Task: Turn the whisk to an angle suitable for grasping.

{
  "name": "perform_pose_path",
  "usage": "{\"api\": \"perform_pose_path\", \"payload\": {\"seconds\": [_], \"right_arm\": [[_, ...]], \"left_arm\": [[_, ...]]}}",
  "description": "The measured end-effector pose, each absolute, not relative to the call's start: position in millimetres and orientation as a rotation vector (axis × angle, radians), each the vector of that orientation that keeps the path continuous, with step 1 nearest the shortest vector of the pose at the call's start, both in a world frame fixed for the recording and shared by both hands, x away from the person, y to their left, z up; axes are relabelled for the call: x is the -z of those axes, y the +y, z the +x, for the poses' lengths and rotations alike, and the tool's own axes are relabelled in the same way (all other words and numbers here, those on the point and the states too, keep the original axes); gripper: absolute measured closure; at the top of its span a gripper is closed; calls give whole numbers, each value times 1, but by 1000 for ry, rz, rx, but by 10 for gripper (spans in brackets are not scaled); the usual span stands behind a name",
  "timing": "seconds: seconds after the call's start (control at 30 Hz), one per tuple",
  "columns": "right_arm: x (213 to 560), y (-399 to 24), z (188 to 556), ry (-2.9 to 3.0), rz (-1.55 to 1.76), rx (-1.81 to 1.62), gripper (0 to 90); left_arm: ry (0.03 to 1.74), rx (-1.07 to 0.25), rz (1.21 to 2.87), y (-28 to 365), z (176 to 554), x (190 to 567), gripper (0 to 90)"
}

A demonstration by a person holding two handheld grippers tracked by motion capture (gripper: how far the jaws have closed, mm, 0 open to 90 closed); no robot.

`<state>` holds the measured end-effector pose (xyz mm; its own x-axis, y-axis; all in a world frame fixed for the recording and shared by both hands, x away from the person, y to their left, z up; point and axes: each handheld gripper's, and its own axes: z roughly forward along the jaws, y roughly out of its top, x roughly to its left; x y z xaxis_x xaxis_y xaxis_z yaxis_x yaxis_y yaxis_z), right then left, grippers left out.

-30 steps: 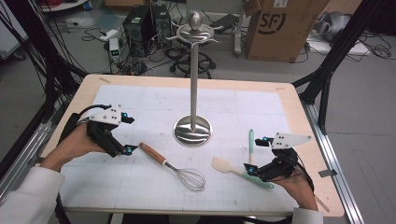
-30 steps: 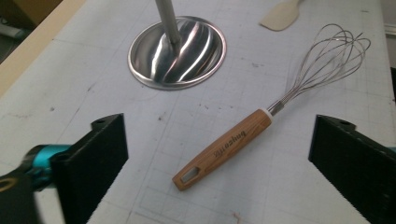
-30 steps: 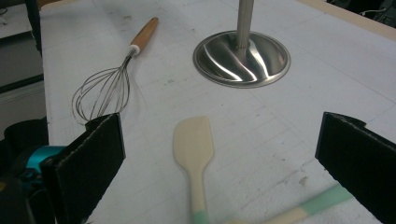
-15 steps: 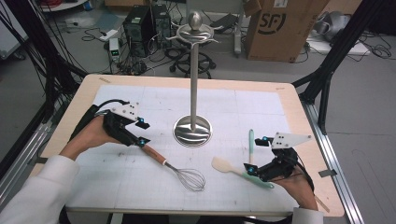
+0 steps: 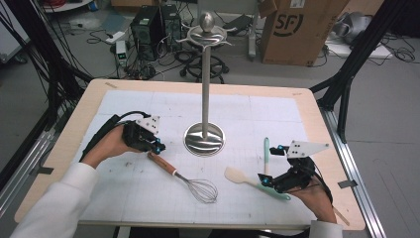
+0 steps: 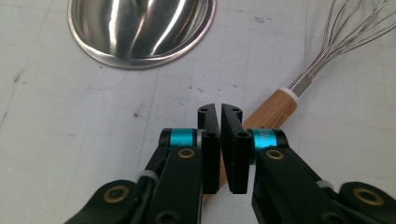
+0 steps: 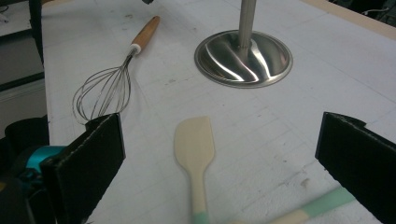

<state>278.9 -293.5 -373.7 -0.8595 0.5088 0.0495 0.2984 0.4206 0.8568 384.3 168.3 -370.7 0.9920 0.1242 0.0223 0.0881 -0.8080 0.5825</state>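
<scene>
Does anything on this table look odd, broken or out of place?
Nothing looks broken or spilled. The whisk and two spatulas lie flat on the scuffed mat, while the tall metal stand beside them is bare.

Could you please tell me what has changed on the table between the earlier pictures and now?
The left gripper moved toward the whisk and down, and its fingers have just been closing on the wooden handle. The right gripper, spatula and metal stand stayed put.
</scene>
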Motion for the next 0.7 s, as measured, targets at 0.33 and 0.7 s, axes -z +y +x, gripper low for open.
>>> {"api": "perform_pose_path", "payload": {"seconds": [0.33, 0.7], "right_arm": [[374, -292, 279, 2461, 703, -1416, 2], [374, -291, 279, 2463, 701, -1416, 2]], "left_arm": [[184, -73, 2576, 162, 393, 385, 896], [165, -16, 2663, 157, 397, 402, 897]]}}
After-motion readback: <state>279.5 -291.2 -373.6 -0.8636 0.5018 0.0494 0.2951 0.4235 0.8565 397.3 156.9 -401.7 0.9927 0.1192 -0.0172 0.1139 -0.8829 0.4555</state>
